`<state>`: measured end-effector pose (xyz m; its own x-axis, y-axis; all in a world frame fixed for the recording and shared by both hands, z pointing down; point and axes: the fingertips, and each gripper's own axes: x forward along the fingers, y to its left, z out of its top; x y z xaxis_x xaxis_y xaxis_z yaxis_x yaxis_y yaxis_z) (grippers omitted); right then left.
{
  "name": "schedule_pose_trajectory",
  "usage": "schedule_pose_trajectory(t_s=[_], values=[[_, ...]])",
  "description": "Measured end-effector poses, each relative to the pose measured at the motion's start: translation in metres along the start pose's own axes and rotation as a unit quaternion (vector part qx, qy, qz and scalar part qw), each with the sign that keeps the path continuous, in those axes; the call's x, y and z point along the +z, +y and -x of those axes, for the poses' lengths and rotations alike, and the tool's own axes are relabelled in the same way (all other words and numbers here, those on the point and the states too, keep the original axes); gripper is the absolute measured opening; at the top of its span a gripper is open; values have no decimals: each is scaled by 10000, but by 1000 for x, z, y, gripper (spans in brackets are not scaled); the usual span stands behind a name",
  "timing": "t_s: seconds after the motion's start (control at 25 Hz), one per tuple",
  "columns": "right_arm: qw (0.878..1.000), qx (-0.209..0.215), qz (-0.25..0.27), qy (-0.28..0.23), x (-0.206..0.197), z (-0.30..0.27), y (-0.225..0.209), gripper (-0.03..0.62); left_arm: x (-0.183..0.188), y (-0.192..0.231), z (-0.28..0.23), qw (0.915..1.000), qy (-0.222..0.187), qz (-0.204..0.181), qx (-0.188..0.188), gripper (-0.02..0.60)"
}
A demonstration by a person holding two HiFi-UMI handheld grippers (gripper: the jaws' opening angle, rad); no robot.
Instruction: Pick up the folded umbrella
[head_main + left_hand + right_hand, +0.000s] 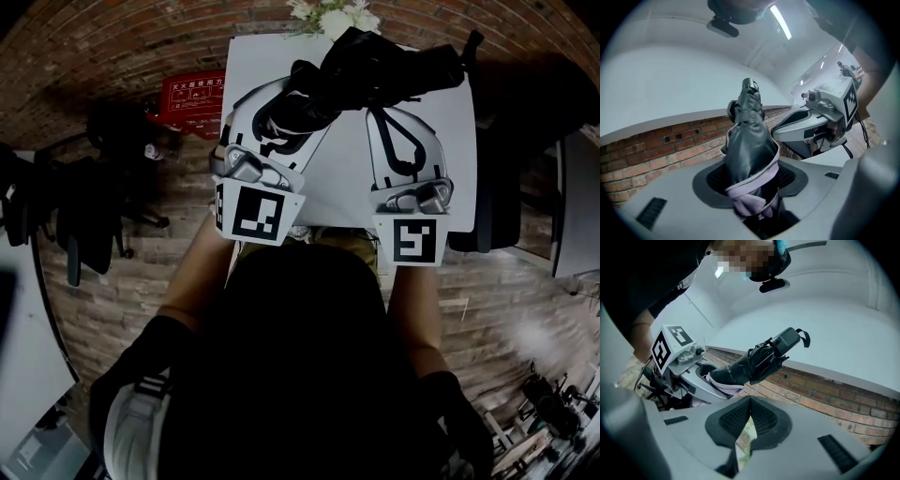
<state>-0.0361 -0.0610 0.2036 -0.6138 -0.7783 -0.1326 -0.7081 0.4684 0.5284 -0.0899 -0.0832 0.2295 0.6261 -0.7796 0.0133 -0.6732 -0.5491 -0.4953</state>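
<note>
Brick flooring is showing all around the white surface (347, 178) beneath me. I am gripping the folded umbrella (749, 145) in my left claw (752, 180), its pads pressing on the fabric end. I am holding it in the air above the surface, with the strapped handle pointing away. My right claw (749, 423) is hovering alongside, closed and empty.

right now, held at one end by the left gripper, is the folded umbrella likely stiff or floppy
Probably stiff overall: the folded umbrella juts from the left gripper without sagging. Its loose canopy fabric bunches between the jaws, so it may slip or shift. The wrist strap will likely swing.
</note>
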Motion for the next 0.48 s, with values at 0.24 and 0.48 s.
schedule_pose_trajectory(t_s=[0.24, 0.48], values=[[10000, 3, 65, 41, 1, 2, 8, 28, -1, -5, 5, 9999, -74, -118, -75, 225], [9998, -28, 124, 164, -1, 3, 6, 28, 2, -4, 6, 9999, -115, -31, -60, 225]])
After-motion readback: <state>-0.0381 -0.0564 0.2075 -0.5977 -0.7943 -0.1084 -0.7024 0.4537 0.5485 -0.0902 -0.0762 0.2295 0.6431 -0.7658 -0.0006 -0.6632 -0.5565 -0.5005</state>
